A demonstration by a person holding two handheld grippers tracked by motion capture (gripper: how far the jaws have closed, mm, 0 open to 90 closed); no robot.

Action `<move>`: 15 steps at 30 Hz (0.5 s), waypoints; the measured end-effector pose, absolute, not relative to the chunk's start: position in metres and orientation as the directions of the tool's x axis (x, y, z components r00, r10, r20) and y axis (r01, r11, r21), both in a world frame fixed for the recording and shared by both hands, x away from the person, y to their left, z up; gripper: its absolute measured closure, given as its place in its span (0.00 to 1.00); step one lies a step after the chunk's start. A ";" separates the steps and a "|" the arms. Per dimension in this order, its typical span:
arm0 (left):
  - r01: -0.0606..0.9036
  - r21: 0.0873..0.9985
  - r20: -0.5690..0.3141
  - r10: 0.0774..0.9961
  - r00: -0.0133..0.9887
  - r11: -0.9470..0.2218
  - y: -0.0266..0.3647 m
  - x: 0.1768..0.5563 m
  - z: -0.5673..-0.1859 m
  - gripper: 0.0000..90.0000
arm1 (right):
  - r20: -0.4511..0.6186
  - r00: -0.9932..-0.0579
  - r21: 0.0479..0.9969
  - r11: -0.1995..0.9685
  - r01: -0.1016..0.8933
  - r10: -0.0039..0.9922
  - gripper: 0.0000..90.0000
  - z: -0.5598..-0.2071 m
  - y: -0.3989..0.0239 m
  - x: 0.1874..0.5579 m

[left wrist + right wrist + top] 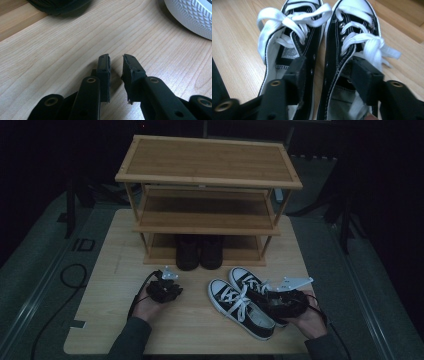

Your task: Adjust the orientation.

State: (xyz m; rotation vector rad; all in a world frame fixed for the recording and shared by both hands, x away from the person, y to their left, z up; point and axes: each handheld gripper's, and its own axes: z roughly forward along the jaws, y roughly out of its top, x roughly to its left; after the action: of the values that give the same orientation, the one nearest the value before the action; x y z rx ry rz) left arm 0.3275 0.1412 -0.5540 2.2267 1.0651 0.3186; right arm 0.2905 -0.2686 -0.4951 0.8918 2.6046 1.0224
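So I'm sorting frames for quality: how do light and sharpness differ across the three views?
High view: dim and underexposed, with a black background; the dark shoes on the rack's bottom shelf barely separate. Left gripper view: bright and even, crisp table grain, soft shadow under the left gripper. Right gripper view: well lit, sneakers slightly soft, near edge of the right gripper blurred.

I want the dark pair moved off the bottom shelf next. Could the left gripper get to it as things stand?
Probably yes. The left gripper holds nothing, and bare table lies between it and the dark shoes at the open shelf front; the sneakers sit off to its right.
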 end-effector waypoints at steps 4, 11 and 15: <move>0.610 0.641 -0.054 0.766 0.641 -0.465 0.141 0.327 -0.555 0.83 | 0.032 -0.789 0.656 0.583 0.480 0.614 0.46 -0.496 -0.264 0.289; 0.610 0.639 -0.052 0.765 0.642 -0.468 0.140 0.328 -0.555 0.82 | 0.041 -0.768 0.632 0.579 0.516 0.639 0.50 -0.497 -0.259 0.290; 0.608 0.638 -0.047 0.765 0.643 -0.472 0.140 0.327 -0.556 0.81 | 0.037 -0.760 0.622 0.580 0.526 0.649 0.50 -0.496 -0.257 0.289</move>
State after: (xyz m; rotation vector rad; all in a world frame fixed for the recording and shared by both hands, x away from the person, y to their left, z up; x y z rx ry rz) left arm 0.3272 0.1397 -0.5560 2.2348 1.0643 0.3247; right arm 0.2895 -0.2571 -0.4960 0.9837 2.6150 0.9330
